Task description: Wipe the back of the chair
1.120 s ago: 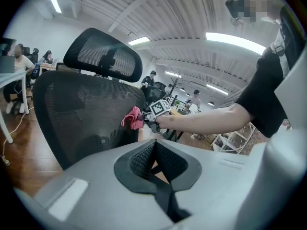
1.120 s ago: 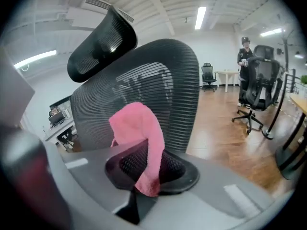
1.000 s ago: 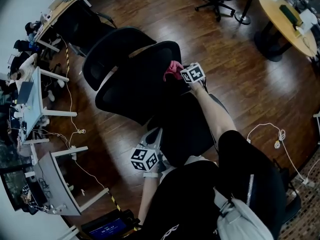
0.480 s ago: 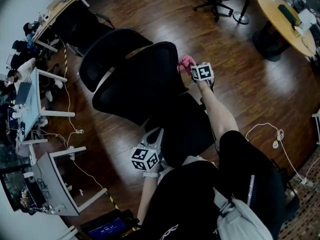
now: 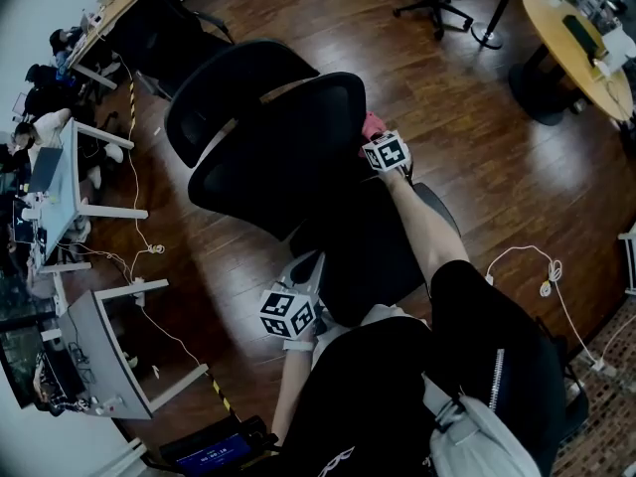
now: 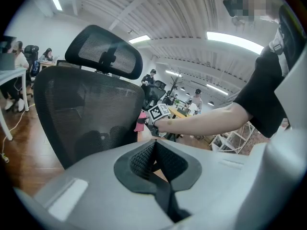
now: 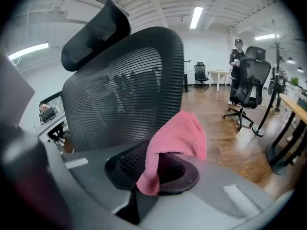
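Right gripper (image 7: pixel 154 174) was clamped on the pink cloth (image 7: pixel 178 137). Cloth had slid off the mesh of the chair back (image 5: pixel 278 152) to its right edge, so this stroke looked nearly done. Left gripper (image 6: pixel 154 158) was closed, empty and idle.

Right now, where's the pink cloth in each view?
Head view: pink cloth upper centre, at the right edge of the chair back.
Left gripper view: small pink patch left of centre, beside that same edge.
Right gripper view: centre, clamped in the jaws.
Shared landmark: the black mesh chair back.
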{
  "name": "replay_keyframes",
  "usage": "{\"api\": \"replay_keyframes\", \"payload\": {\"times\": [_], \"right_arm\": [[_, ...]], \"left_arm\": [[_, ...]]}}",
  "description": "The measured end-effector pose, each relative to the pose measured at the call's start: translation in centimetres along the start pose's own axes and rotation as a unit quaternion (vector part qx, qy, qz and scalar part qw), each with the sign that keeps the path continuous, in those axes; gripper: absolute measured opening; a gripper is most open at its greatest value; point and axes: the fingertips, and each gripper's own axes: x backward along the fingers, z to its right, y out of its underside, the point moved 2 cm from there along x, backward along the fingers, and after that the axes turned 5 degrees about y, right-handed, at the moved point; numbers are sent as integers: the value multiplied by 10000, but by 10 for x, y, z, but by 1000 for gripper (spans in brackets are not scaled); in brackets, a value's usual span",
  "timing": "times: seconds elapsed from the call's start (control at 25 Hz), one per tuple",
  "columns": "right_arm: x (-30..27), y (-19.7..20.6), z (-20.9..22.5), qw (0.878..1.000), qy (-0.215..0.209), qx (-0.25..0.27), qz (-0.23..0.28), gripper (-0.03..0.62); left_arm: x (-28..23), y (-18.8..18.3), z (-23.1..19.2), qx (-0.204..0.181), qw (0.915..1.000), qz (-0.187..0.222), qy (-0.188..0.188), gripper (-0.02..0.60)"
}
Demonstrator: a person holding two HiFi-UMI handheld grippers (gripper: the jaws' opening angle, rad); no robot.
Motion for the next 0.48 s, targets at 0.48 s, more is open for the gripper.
{"api": "replay_keyframes", "payload": {"times": [0.48], "right_arm": [[-21,6,-94,9976,-383,521,-259,43]], "left_arm": [[34,10,-23,131,9998,114,24,-8]]}}
